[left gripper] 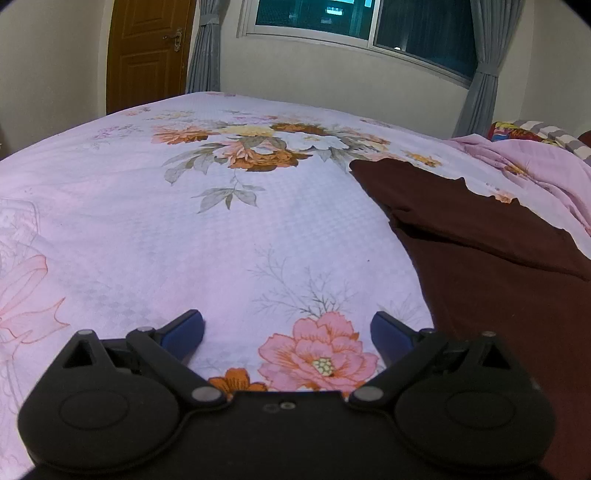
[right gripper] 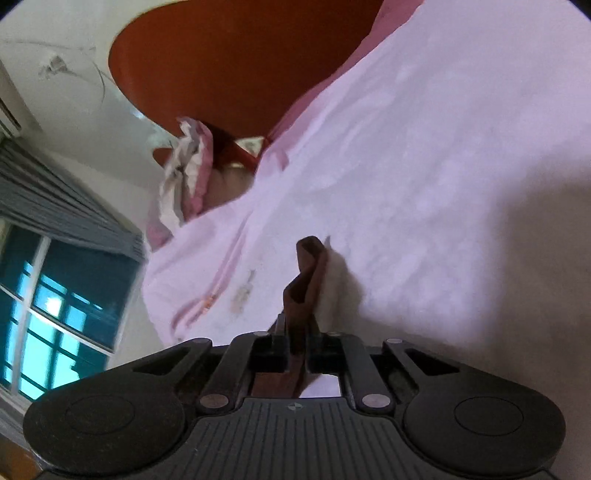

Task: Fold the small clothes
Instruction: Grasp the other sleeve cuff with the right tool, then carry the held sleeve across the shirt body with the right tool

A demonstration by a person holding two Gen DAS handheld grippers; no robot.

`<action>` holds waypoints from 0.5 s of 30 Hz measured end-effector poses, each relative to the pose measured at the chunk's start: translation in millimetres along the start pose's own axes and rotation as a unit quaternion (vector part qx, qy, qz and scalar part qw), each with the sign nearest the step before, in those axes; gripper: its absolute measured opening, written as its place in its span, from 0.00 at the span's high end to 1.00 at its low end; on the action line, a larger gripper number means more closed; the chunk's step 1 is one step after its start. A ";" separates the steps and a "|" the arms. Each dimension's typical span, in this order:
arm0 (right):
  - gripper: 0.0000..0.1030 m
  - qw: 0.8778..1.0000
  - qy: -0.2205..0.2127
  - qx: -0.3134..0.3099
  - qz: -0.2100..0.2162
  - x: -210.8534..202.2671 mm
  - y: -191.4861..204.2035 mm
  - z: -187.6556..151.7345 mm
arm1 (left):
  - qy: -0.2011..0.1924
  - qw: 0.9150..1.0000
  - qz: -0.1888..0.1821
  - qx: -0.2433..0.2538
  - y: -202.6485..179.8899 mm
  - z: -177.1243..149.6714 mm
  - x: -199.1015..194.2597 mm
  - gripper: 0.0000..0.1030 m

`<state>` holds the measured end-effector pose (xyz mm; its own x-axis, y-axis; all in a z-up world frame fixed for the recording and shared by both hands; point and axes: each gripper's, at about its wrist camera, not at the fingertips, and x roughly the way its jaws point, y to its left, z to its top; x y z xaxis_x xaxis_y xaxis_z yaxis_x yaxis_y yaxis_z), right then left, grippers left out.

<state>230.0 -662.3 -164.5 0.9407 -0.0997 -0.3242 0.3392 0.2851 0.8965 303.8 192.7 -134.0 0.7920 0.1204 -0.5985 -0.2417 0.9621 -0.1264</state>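
One dark maroon garment [left gripper: 491,243] on a floral bed sheet [left gripper: 221,229], pinched at one edge.

Garment: spread flat on the bed, right of the sheet's large central bouquet print [left gripper: 266,147], a fold lying across its upper part; in the right wrist view a narrow doubled strip of its cloth [right gripper: 304,280] stands up from the sheet. Right tool [right gripper: 295,332]: jaws closed tight on that strip. Left tool [left gripper: 286,332]: blue-padded jaws spread wide, nothing between them, over a pink flower print [left gripper: 317,354], left of the garment. Beyond the bouquet: window [left gripper: 362,18], grey curtains [left gripper: 205,48], brown door [left gripper: 147,51]. Right of the garment: rumpled pink bedding [left gripper: 535,166].
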 end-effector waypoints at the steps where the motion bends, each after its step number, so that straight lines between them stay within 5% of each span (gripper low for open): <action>1: 0.92 1.000 -0.002 0.011 0.012 -6.3 -2.4 -2.1 | 0.000 1.000 0.000 0.000 -0.1 0.0 0.2 0.04; 7: 0.92 0.999 0.009 0.029 0.014 -17.9 -1.9 -13.9 | -0.001 1.000 -0.001 0.000 0.1 -0.1 0.1 0.04; 10: 0.68 1.000 0.014 0.023 -0.001 -12.0 3.4 -18.2 | -0.001 1.000 -0.001 0.000 0.1 -0.2 0.1 0.04; 15: 0.64 0.999 -0.002 0.027 -0.018 -3.9 4.1 -18.8 | -0.002 1.000 -0.001 0.000 0.9 -0.1 0.1 0.04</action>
<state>227.6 -642.8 -165.2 0.9276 -0.1127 -0.3562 0.3731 0.2298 0.8989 303.7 193.5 -134.2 0.7944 0.1186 -0.5957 -0.2400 0.9622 -0.1284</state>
